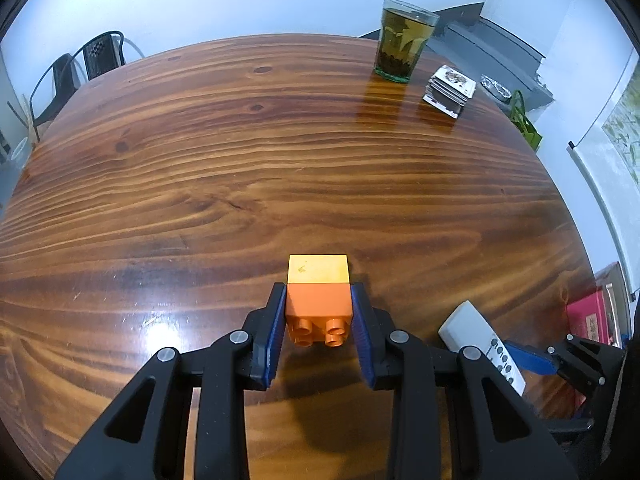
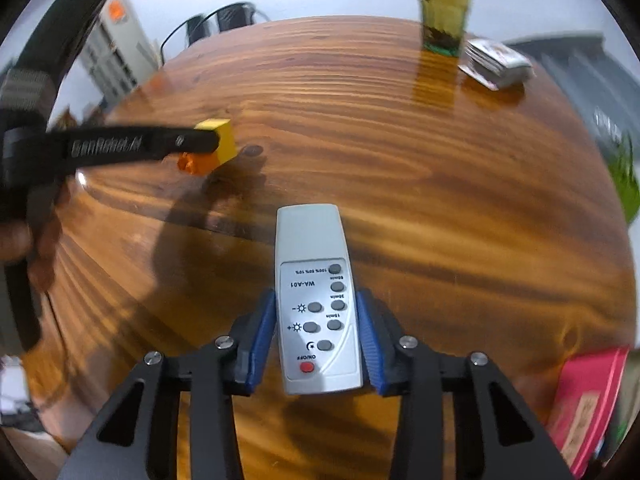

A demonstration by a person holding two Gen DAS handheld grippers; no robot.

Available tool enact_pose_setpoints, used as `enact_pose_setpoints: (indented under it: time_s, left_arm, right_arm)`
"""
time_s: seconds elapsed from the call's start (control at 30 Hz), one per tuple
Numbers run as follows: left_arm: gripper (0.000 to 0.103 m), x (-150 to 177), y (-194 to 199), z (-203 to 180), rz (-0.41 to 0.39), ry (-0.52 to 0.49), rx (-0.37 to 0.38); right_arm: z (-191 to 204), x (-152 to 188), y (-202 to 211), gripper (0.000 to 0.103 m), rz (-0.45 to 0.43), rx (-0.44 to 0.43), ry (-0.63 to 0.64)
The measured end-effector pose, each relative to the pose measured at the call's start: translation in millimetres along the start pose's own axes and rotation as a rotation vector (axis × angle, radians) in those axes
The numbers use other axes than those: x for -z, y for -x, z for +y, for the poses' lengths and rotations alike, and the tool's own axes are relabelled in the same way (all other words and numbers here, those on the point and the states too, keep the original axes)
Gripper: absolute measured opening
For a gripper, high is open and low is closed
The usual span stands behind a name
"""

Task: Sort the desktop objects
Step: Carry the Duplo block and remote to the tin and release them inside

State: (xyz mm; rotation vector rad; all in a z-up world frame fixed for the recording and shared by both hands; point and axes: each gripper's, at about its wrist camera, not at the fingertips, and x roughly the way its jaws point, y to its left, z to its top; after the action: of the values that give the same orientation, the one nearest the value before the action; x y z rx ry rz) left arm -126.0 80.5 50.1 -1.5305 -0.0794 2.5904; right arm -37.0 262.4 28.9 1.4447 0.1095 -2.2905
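Both fisheye views are evenly and brightly lit from overhead, with edges strongly curved and darkened. A white glare spot is seen on the glossy tabletop point(image 1: 280, 152). The right wrist view is smeared by motion blur toward its rim.

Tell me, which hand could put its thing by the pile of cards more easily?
Probably the right. The right fingers grip the remote, and the cards lie toward its side of the table, by the glass of tea. The left fingers, clamped on the orange-and-yellow block, sit further away.
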Motion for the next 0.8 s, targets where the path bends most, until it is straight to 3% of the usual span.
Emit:
enact_pose_setpoints:
  time_s: [0.33,0.63,0.8]
  left_arm:
    - [0.034,15,29,-27,-0.021,-0.051,0.014]
    - [0.034,27,59,-77,-0.05,-0.136,0.06]
    - [0.034,35,68,-114,-0.06,-0.186,0.1]
  right_arm:
    - [-21,11,53,0.043,-0.096,-0.046,-0.162]
    - [-43,41,107,0.043,-0.187,0.003,-0.239]
    - [-69,69,140,0.043,-0.227,0.073,-0.308]
